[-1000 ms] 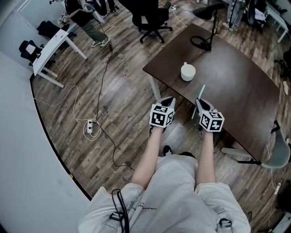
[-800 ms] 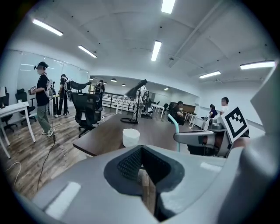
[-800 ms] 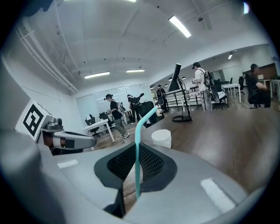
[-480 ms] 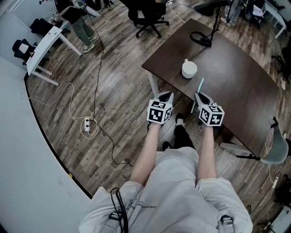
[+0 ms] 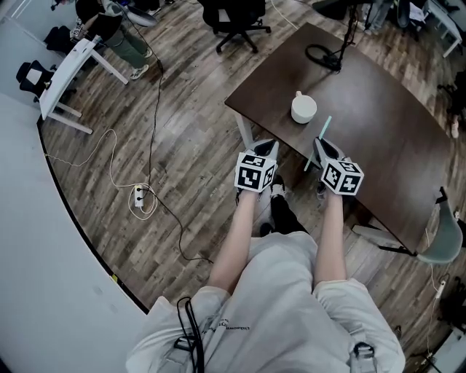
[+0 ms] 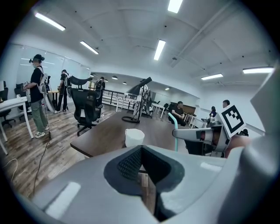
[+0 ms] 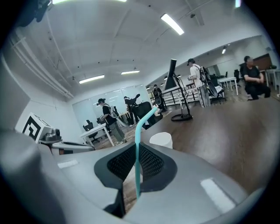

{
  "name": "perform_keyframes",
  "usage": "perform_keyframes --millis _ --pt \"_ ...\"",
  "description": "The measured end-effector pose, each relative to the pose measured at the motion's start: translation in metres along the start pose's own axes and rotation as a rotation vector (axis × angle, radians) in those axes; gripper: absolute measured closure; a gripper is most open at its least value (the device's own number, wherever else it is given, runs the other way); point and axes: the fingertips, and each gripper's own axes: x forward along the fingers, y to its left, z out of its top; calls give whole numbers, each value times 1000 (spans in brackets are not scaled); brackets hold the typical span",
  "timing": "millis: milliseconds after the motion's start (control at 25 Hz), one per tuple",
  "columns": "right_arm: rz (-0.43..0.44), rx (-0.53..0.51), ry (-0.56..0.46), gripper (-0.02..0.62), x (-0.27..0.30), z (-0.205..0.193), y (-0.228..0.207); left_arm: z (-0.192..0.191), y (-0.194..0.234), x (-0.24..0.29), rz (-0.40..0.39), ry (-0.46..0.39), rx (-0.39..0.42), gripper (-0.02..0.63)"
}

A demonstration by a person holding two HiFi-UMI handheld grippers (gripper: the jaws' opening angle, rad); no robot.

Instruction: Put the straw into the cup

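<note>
A white cup (image 5: 303,109) stands upright near the front left corner of the dark brown table (image 5: 378,146). It also shows in the left gripper view as cup (image 6: 134,137) and in the right gripper view as cup (image 7: 161,140). My right gripper (image 5: 321,151) is shut on a teal straw (image 5: 318,143), which sticks up between its jaws with a bent tip, straw (image 7: 138,144). It hovers at the table's near edge, short of the cup. My left gripper (image 5: 266,149) is shut on nothing, left of the right one, over the floor by the table's corner.
A black cable coil and stand (image 5: 325,57) sit at the table's far end. Office chairs (image 5: 233,18), a white desk (image 5: 69,76) and people stand beyond. A power strip with cables (image 5: 140,198) lies on the wooden floor at left. A grey chair (image 5: 445,240) is at right.
Both grippers have moved slightly toward the table and the cup, the right one carrying the straw. The person has stepped forward.
</note>
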Motion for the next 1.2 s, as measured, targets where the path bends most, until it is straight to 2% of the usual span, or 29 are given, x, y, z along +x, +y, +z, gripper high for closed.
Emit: perform_keyframes --millis 280,800,1200 --pt "3 42 -34 548 25 20 -20 11 4 35 -34 41 39 606" --pt "38 81 -84 548 95 90 -44 65 49 94 -20 81 83 606" --pt "43 154 -111 548 142 137 -93 108 60 151 -38 124 141 606"
